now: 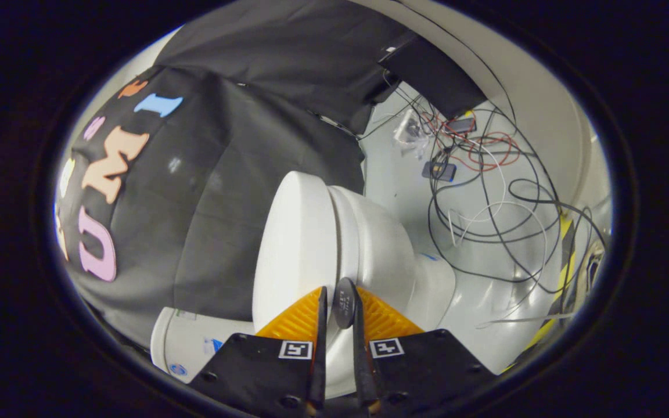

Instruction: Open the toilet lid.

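Here, gripper fingers nearly together, pinching the raised toilet lid edge, bowl just beyond.

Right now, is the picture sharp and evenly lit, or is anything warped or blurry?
Gripper view: fisheye bends the toilet lid and the cables into curves; lid evenly lit, no glare; gripper fingers nearly closed at the lid's edge, slightly soft.

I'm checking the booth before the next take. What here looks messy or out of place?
A tangle of loose cables sprawls over the floor beyond the toilet. The gripper is nearly shut around a small dark disc at the lid.
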A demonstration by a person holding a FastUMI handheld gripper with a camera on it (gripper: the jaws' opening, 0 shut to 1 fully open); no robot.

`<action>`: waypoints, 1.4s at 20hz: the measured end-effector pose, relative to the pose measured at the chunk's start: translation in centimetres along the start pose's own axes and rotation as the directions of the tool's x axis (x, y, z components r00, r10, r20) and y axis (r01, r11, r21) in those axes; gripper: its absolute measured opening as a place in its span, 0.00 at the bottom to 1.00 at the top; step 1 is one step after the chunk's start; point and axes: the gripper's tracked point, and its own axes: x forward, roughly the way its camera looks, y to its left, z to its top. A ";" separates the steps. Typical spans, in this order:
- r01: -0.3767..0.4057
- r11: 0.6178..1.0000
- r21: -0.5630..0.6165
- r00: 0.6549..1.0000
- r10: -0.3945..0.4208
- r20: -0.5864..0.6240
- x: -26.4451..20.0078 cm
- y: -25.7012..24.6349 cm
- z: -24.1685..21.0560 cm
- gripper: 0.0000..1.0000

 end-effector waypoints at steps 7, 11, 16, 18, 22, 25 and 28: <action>-0.089 0.987 -0.136 0.993 0.099 0.071 -2.8 5.7 1.5 0.22; -0.175 0.953 -0.246 0.974 0.204 0.099 -5.3 11.3 1.8 0.22; -0.214 0.873 -0.438 0.957 0.277 0.084 -8.2 17.0 -0.1 0.22; -0.227 0.842 -0.490 0.953 0.295 0.065 -8.9 18.5 -0.8 0.22; -0.265 0.752 -0.604 0.938 0.346 0.019 -9.9 21.1 -2.2 0.22; -0.307 0.681 -0.665 0.918 0.396 -0.018 -10.9 23.7 -3.9 0.22; -0.349 0.615 -0.708 0.896 0.440 -0.059 -11.4 26.1 -5.7 0.21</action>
